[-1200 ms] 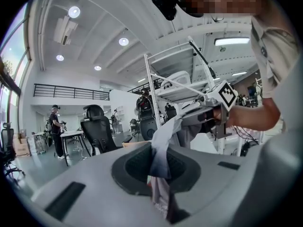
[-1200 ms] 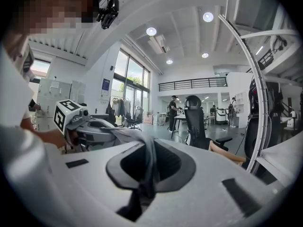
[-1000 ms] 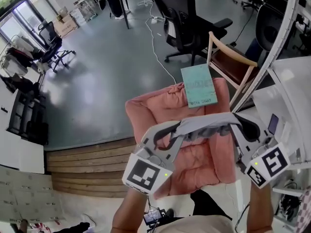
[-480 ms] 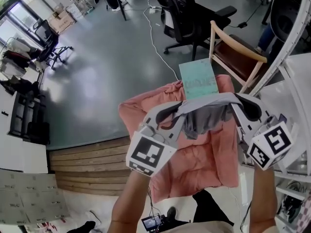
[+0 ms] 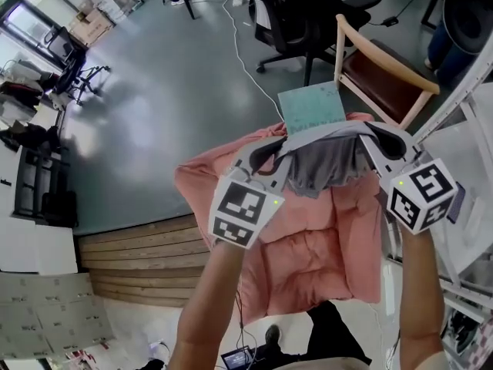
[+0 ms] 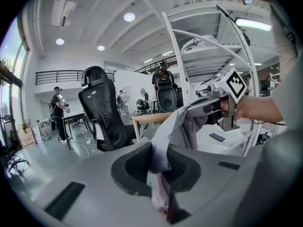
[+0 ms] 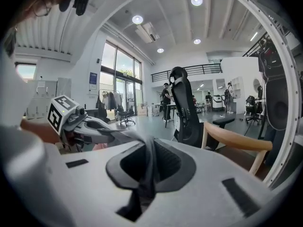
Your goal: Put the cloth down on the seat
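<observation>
Over the pink seat (image 5: 308, 260), outstretched forearms (image 5: 206, 307) hold left tongs (image 5: 271, 149) and right tongs (image 5: 374, 136) pinching the cloth (image 5: 323, 166).

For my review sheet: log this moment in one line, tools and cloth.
left tool: shut on cloth | right tool: shut on cloth | cloth: hanging between them over pink seat, not yet released
</observation>
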The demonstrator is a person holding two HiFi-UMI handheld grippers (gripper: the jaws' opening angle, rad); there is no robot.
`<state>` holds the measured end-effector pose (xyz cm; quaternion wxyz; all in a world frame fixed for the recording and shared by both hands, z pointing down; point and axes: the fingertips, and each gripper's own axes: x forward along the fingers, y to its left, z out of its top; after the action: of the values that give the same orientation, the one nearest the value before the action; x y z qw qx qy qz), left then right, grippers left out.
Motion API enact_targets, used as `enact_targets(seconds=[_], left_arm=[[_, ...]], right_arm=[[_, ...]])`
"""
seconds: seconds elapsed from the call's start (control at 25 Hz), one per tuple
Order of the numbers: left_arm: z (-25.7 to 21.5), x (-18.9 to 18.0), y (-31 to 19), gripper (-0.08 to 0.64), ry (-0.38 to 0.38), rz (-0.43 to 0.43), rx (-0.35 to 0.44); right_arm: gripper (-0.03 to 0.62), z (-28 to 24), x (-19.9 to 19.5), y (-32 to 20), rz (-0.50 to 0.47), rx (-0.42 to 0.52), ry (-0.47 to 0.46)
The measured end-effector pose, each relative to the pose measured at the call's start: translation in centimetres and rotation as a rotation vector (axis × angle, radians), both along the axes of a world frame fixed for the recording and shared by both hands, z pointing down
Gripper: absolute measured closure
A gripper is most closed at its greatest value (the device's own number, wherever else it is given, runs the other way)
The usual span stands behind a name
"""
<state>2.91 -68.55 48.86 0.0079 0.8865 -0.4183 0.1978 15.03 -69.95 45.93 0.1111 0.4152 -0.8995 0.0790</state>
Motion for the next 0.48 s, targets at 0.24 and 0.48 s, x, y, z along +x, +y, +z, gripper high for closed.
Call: enact_targets(seconds=[0.24, 0.48], left_arm=[[4.3, -0.6, -3.5, 0.537, -0.037, -0.043, -0.033], [8.6, -0.9, -6.8, 0.537, -0.083, -0.085, -0.066]], right_arm=[[0.574, 4.3, -0.3, -3.8, 0.005, 0.014, 0.026], [0.571, 8.6, -0.4, -7.3, 0.015, 0.016, 0.073]])
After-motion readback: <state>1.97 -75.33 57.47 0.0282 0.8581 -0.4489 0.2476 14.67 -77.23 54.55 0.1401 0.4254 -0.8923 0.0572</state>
